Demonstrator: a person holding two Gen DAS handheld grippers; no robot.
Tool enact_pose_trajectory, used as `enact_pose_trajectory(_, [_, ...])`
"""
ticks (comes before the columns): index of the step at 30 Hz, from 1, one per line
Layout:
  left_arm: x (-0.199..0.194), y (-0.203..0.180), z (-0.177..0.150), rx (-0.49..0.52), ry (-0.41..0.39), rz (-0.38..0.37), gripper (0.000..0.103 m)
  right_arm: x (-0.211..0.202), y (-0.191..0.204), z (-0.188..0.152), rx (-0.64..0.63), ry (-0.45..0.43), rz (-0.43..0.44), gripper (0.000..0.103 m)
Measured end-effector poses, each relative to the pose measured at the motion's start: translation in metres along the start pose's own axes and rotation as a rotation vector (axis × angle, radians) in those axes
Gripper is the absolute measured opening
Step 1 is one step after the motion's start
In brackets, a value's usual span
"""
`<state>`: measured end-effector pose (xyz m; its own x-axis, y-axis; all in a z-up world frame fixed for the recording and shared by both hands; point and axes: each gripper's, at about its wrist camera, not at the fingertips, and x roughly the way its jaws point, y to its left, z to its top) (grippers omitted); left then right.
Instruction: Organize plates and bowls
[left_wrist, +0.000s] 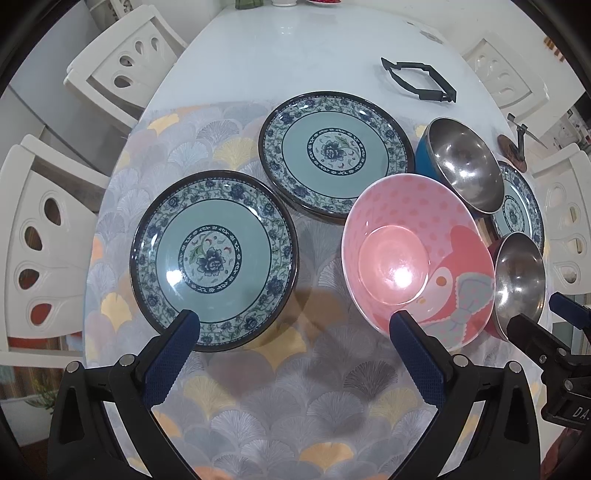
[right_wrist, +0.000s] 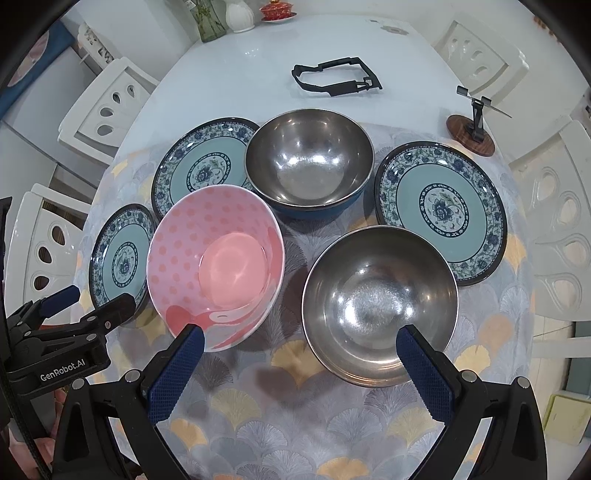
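**Clerk:** Plates, three, blue floral pattern; bowls, three. Where does each sit?

**Me:** All on the patterned cloth (right_wrist: 280, 424). Near-left plate (left_wrist: 213, 258) lies by my left claw (left_wrist: 295, 334); a second plate (left_wrist: 335, 152) sits behind it; the third plate (right_wrist: 441, 210) is far right. Pink bowl (right_wrist: 216, 264) stands centre, tilted toward the left. Steel bowl, blue outside (right_wrist: 308, 162), sits at the back, just beside the second plate. Steel bowl, nearest (right_wrist: 380, 295), is in front of my right claw (right_wrist: 301, 341).

**Clerk:** Claws?

**Me:** Both spread wide, holding nothing, hovering above the cloth.

**Clerk:** Method for the step?

**Me:** My judgement: nothing is stacked yet. I'd start with the near-left plate, pinching its rim at the edge closest to me, one finger under the lip, lifting level, then setting it squarely on the second plate. Glazed rims may slip, so grip firmly. Steel bowls should nest; the pink one goes separately.
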<state>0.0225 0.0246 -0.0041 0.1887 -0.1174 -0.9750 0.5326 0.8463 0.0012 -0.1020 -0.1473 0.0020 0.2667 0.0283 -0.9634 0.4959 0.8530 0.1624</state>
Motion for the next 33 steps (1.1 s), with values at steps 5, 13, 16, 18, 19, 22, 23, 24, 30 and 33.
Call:
enact_pose_trajectory(5, [0.0,0.0,0.0,-0.001,0.0,-0.001,0.102,0.0,0.0,0.0,0.001,0.001,0.0,0.103])
enact_pose_trajectory(13, [0.0,0.002,0.001,-0.003,0.002,-0.003,0.102,0.0,0.001,-0.003,0.004,0.002,0.0,0.103])
enact_pose_trajectory(16, [0.0,0.005,0.0,0.0,0.003,-0.005,0.102,0.0,0.004,-0.004,0.006,0.006,0.001,0.103])
enact_pose_trajectory(18, [0.001,0.007,0.0,0.002,0.003,-0.005,0.102,0.001,0.006,-0.005,0.008,0.007,0.001,0.103])
enact_pose_trajectory(19, [0.001,0.008,0.0,0.003,0.003,-0.005,0.102,0.001,0.007,-0.005,0.009,0.007,0.001,0.103])
enact_pose_trajectory(22, [0.001,0.012,-0.001,0.003,0.002,-0.007,0.102,0.001,0.01,-0.005,0.011,0.007,0.0,0.103])
enact_pose_trajectory(23, [0.001,0.013,-0.001,0.003,0.001,-0.008,0.102,0.001,0.011,-0.005,0.013,0.007,0.0,0.103])
enact_pose_trajectory(24, [0.0,0.014,-0.002,0.003,0.001,-0.009,0.102,0.001,0.012,-0.006,0.014,0.006,0.0,0.103])
enact_pose_trajectory(30, [-0.001,0.025,-0.002,0.004,-0.002,-0.012,0.102,0.001,0.024,-0.009,0.015,0.008,0.004,0.103])
enact_pose_trajectory(33, [0.0,0.033,-0.003,0.007,-0.002,-0.013,0.102,0.0,0.034,-0.011,0.013,0.006,0.008,0.103])
